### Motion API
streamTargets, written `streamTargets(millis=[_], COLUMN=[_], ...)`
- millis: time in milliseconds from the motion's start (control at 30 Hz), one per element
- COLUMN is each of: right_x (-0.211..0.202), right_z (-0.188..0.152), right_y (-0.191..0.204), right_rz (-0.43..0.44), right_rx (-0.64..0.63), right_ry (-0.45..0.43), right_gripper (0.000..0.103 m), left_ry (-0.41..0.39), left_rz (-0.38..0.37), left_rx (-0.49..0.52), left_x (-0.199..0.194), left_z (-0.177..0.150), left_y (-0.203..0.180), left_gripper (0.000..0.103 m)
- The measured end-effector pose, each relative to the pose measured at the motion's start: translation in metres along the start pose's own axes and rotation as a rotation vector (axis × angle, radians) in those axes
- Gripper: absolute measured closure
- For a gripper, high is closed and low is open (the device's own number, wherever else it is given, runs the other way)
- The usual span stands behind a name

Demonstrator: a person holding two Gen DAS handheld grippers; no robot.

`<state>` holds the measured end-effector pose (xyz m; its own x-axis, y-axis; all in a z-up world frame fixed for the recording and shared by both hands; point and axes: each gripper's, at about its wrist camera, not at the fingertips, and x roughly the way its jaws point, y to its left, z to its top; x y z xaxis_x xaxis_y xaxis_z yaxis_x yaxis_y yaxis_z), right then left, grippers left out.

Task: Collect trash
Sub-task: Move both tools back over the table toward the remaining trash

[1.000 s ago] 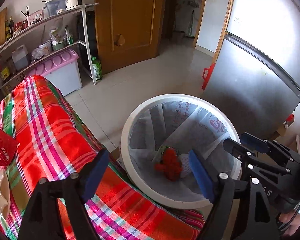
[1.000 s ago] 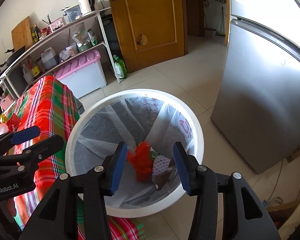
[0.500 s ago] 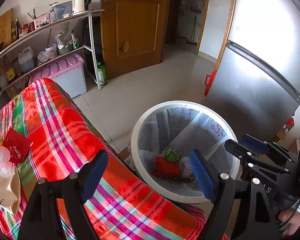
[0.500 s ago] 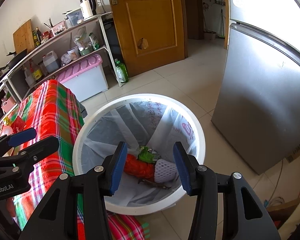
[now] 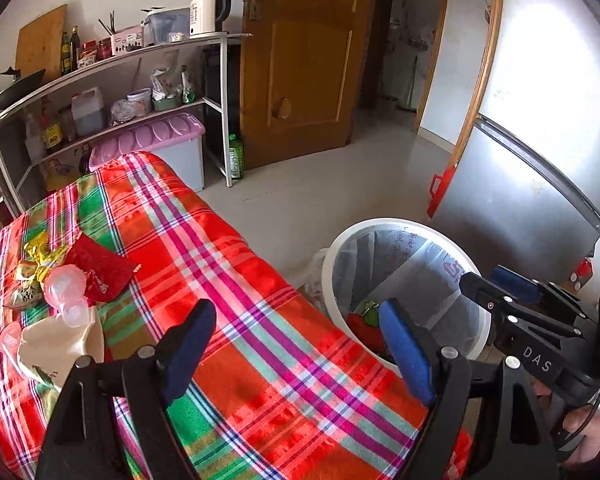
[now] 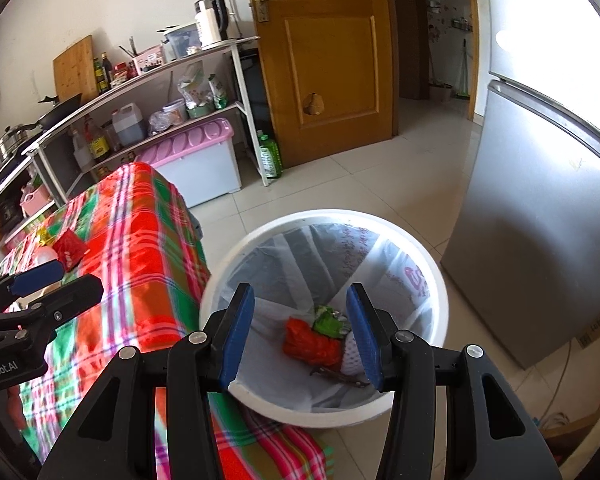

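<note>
A white trash bin (image 6: 436,280) with a plastic liner stands on the floor beside the table; it also shows in the left wrist view (image 5: 404,226). Inside lie a red wrapper (image 6: 308,340), a green wrapper (image 6: 328,322) and a white foam net. On the plaid tablecloth (image 5: 240,280) lie a red packet (image 5: 100,272), gold wrappers (image 5: 36,256), a clear plastic piece (image 5: 66,292) and a cream bag (image 5: 60,352). My left gripper (image 5: 296,352) is open and empty over the table edge. My right gripper (image 6: 298,332) is open and empty above the bin.
A steel fridge (image 6: 540,220) stands right of the bin. A shelf rack (image 5: 100,92) with bottles and a kettle, a pink-lidded storage box (image 5: 156,144) and a wooden door (image 5: 300,60) are at the back. A red object (image 5: 440,192) leans by the fridge.
The red wrapper has dropped to the bottom of the bin. My left gripper has swung left from over the bin to over the table, bringing the table trash into view. Both grippers stay open.
</note>
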<state>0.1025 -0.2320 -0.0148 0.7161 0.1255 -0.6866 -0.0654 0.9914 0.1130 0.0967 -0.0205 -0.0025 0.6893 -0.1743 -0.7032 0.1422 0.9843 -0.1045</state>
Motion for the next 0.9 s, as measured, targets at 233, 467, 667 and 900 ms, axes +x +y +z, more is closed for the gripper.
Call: streamTargets(millis=[233, 467, 667, 900], right_x=[-0.006, 0.0, 0.007, 0.02], right_z=[0.004, 0.005, 0.003, 0.001], right_y=[0.037, 0.082, 0.117, 0.161], right_rz=[0.067, 0.151, 0.219, 0.29], right_rx=[-0.053, -0.119, -0.163, -0.226], right_ry=[-0.024, -0.017, -0.004, 0.032], right_gripper=[0.053, 0.053, 0.052, 0.046], left_ry=[-0.015, -0.028, -0.036, -0.037], left_rz=[0.072, 0.154, 0.22, 0.287], left_rx=[-0.056, -0.145, -0.203, -0.283], left_x=[-0.021, -0.042, -0.058, -0.073], left_z=[-0.016, -0.034, -0.048, -0.066], left_y=[0.041, 0.093, 0.131, 0.175], left_gripper=[0.018, 0.018, 0.016, 0.016])
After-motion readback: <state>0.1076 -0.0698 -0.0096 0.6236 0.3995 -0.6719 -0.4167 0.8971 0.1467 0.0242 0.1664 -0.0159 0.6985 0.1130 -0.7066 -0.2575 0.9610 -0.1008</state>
